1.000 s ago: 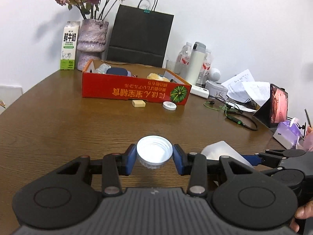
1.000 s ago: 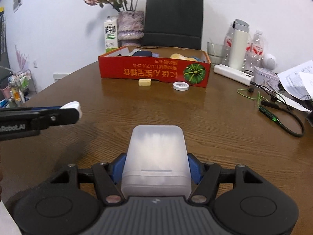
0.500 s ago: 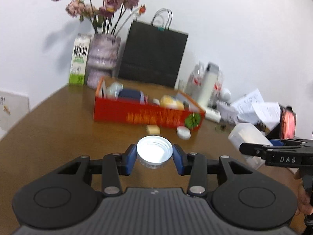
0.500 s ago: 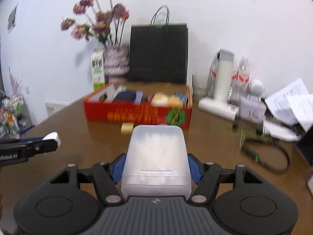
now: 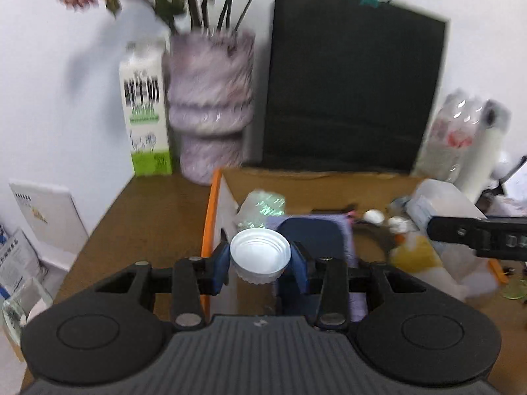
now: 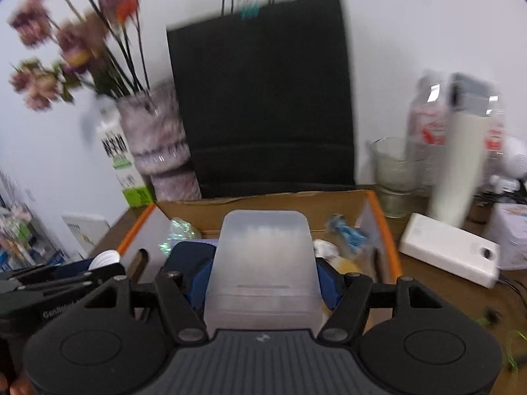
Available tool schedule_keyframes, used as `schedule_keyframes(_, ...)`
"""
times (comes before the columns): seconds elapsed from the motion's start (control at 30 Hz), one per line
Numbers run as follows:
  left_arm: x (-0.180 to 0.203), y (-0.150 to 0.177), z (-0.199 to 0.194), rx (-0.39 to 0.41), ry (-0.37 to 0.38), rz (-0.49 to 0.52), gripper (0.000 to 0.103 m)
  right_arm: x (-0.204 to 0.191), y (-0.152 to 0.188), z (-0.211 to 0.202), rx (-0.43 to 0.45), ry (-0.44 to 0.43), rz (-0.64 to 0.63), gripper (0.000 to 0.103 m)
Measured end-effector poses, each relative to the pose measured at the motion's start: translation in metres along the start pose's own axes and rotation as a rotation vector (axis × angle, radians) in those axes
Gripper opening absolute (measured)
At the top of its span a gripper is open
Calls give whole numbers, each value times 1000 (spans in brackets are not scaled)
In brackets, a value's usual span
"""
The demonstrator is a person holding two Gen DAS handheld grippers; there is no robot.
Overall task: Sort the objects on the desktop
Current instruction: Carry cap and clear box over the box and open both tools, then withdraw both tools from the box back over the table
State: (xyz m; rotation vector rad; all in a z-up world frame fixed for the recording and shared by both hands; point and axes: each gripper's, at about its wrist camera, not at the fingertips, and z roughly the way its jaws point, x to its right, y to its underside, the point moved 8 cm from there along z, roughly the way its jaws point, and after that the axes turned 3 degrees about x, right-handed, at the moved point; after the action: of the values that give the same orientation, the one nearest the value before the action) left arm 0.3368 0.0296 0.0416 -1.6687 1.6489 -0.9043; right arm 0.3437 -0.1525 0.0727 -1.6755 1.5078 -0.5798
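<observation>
My left gripper (image 5: pixel 260 263) is shut on a white screw cap (image 5: pixel 260 258) and holds it above the left end of the orange-edged cardboard box (image 5: pixel 208 227). My right gripper (image 6: pixel 263 276) is shut on a translucent plastic container (image 6: pixel 263 263) and holds it above the middle of the same box (image 6: pixel 378 217). The box holds a dark blue case (image 5: pixel 313 233), a crumpled clear wrapper (image 5: pixel 263 209), a yellow item (image 5: pixel 413 253) and small white pieces. The left gripper also shows at the left of the right wrist view (image 6: pixel 105 261).
Behind the box stand a black paper bag (image 6: pixel 263 98), a vase of flowers (image 5: pixel 210 105) and a milk carton (image 5: pixel 145 112). To the right are a glass (image 6: pixel 395 171), bottles (image 6: pixel 461 144) and a white power bank (image 6: pixel 451 250). The images are motion-blurred.
Both grippers have moved forward from the near table to above the box, each still holding its object. The box was seen from its red front side; now its open top lies under them.
</observation>
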Motion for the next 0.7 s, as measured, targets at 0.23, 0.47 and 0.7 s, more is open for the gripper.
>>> schedule_keyframes(0.23,-2,-3,14,6,17,1,87,-2,-2,75,-94,-6,50,70)
schedule_keyframes(0.47,0,33,-55,67,-20,-107,89,14,16,-7,44,46,-39,78)
schedule_keyframes(0.7,40,114,-133,87,90,-92,99,15,112,-97,36,34,-146,80)
